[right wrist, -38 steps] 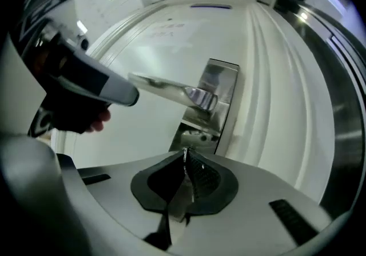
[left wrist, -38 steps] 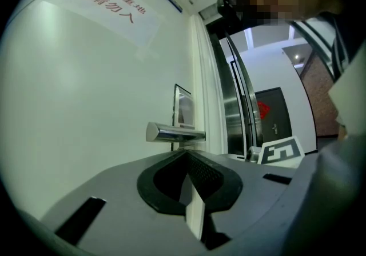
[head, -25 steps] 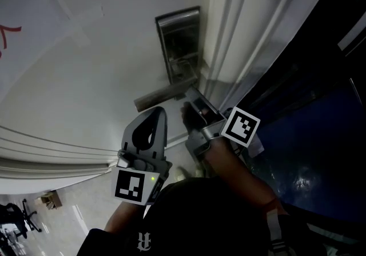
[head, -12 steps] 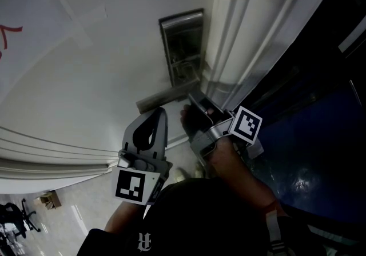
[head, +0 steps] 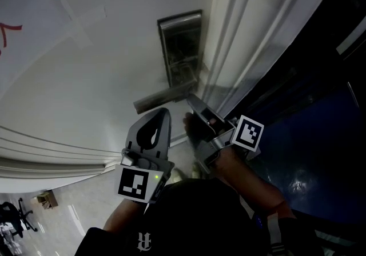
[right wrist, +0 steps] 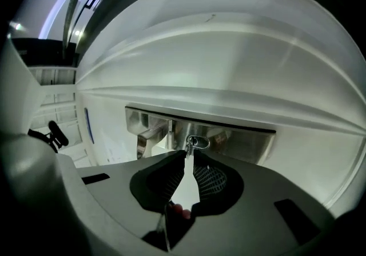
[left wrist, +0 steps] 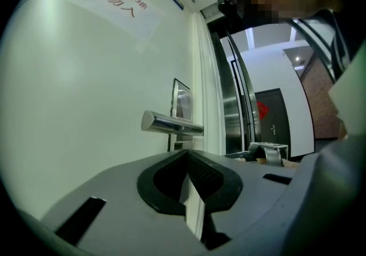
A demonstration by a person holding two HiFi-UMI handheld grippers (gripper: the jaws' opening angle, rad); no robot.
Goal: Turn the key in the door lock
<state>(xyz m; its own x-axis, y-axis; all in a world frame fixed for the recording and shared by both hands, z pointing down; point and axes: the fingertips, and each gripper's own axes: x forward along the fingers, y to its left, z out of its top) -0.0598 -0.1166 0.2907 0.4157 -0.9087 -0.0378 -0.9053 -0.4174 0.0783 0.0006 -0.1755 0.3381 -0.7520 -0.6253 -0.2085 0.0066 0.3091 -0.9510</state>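
Two grippers are held up close to a white door (head: pixel 86 78), with the person's forearm (head: pixel 251 183) dark at the bottom of the head view. The left gripper (left wrist: pixel 186 153) hangs back below and left of the lock, its jaws closed together at the tips with nothing between them, only a thin sliver of door showing lower down. The right gripper (right wrist: pixel 189 155) is right up at the lock. Its jaws are drawn narrow, and their tips sit on either side of the key (right wrist: pixel 188 147). They seem to pinch its head, though the contact is small and hard to be sure of. The key stands in the keyhole of the steel lock plate (right wrist: pixel 246 138), with a small key ring (right wrist: pixel 198 142) hanging from it just beside the jaw tips. On the same plate, next to the keyhole, the lever handle (left wrist: pixel 171 124) juts out level across the door face. The plate sits near the door's edge, just beside the pale door frame (head: pixel 240 38). Higher up the door is a paper notice (left wrist: pixel 108 0) with red characters.
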